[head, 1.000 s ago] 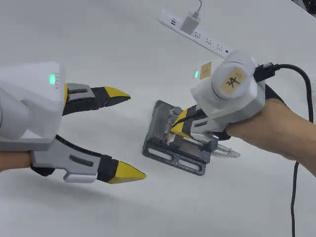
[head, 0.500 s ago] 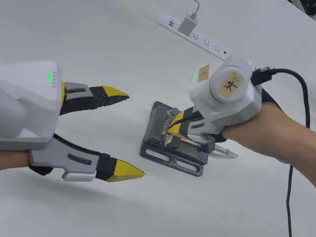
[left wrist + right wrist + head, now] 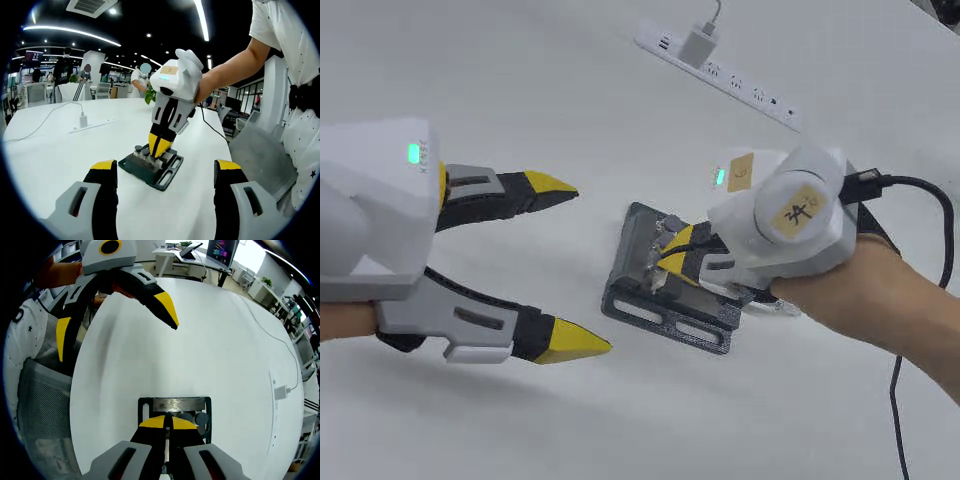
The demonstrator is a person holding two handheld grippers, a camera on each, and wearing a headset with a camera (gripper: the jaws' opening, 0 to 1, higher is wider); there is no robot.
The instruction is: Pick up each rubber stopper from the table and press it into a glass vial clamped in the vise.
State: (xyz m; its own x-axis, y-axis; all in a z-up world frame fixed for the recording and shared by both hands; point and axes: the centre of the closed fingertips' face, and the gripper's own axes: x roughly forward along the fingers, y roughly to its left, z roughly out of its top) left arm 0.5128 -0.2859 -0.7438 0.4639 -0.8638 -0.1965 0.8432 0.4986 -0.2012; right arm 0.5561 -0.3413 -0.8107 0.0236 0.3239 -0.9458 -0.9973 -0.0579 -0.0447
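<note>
head view: left gripper (image 3: 570, 265) fingers spread wide, empty, beside dark grey metal vise (image 3: 660, 312) on white tabletop (image 3: 520, 80). right gripper (image 3: 670, 252) fingers clenched, tips at vise; anything pinched, cannot tell.
left gripper view: grey round rubber stopper (image 3: 138, 148) sits at vise top.
right gripper view: stopper (image 3: 201, 418) just beside clenched tips. judged light, soft, grippy; pinch by sides, press straight down.

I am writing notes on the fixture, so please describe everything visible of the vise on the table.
The vise is small, dark grey, apparently metal, and lies flat on the white table. Its base has two long slots along one edge, and a shiny screw sticks out of one end. Small round grey tops stand in it. The right gripper, shut, points down into its middle; contact cannot be judged.
</note>
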